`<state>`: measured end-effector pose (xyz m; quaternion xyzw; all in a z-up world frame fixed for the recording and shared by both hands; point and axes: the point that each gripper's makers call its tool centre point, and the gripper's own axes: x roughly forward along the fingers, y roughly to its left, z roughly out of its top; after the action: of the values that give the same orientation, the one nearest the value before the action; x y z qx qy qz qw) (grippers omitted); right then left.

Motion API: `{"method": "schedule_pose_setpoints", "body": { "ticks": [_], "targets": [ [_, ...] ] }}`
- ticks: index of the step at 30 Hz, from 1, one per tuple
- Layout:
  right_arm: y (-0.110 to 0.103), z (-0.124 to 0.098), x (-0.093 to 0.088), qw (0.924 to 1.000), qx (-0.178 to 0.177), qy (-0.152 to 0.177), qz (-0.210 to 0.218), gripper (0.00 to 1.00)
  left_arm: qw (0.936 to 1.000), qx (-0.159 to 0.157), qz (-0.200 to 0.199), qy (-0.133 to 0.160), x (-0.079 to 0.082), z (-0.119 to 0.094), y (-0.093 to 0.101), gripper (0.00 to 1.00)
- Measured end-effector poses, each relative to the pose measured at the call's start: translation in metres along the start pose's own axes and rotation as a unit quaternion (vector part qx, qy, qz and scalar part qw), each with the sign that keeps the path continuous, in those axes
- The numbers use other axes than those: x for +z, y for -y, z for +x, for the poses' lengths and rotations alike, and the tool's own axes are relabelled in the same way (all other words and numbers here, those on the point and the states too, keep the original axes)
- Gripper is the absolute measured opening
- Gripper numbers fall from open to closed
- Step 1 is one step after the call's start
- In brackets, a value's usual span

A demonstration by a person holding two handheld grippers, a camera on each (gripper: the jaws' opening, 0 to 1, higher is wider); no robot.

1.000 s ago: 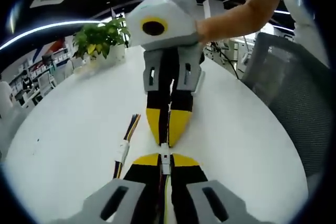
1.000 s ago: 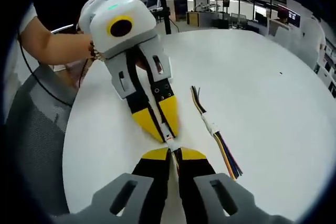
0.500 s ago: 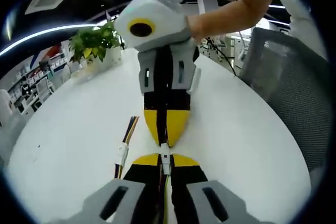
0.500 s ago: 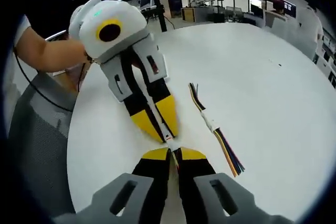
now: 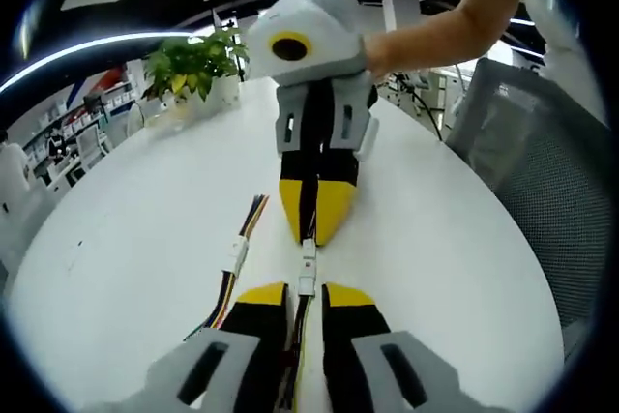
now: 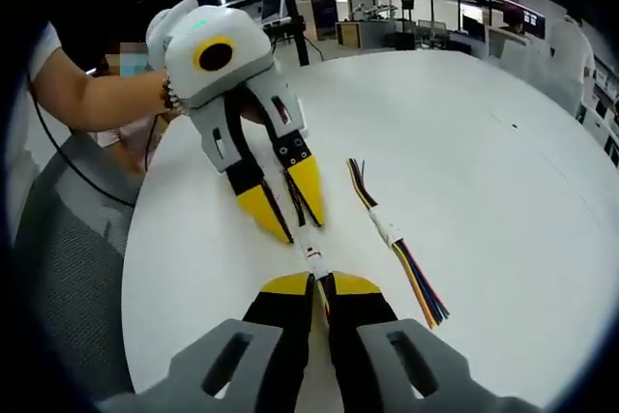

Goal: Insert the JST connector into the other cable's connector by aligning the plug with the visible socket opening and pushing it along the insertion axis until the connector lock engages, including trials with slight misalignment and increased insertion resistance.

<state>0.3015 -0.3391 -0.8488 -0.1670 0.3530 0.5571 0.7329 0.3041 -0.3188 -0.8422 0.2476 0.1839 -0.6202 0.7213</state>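
Connector (image 5: 307, 274) at lower centre, on the white table (image 5: 135, 229) | left gripper (image 5: 302, 289) jaws spread, wires between | right gripper (image 6: 320, 282) pinching cable | spare cable (image 6: 392, 234) right of centre | handling: light, small, brittle; wires limp; grip the housing, not wires.

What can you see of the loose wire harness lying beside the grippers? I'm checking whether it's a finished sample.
The loose wire harness is a short bundle of thin multicoloured wires, yellow, black, red and blue among them, with a white plastic connector block at its middle. The wires fan out slightly at both free ends. It lies flat and fairly straight on the white table, beside the right gripper but apart from it, touching the table alone. Whether the block is two mated halves is too small to tell.
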Motion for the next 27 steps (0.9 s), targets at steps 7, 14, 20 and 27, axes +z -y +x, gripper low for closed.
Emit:
{"method": "schedule_pose_setpoints", "body": {
  "ticks": [7, 14, 20, 27],
  "targets": [
    [-0.001, 0.000, 0.000, 1.0000, -0.001, -0.008, 0.001, 0.03, 1.0000, 0.002, 0.003, 0.003, 0.002, 0.000, -0.001, 0.00],
    [-0.001, -0.001, 0.001, 0.9997, -0.008, -0.019, -0.009, 0.03, 1.0000, 0.004, 0.002, 0.005, 0.003, 0.001, -0.003, 0.00],
    [0.000, 0.001, -0.001, 0.9988, -0.019, -0.038, -0.026, 0.03, 1.0000, 0.004, -0.003, 0.008, 0.004, 0.001, -0.003, 0.00],
    [0.007, 0.002, 0.005, 0.9995, -0.017, -0.028, -0.006, 0.03, 0.9990, -0.002, -0.014, 0.043, 0.018, 0.003, -0.001, 0.00]
  ]
}}
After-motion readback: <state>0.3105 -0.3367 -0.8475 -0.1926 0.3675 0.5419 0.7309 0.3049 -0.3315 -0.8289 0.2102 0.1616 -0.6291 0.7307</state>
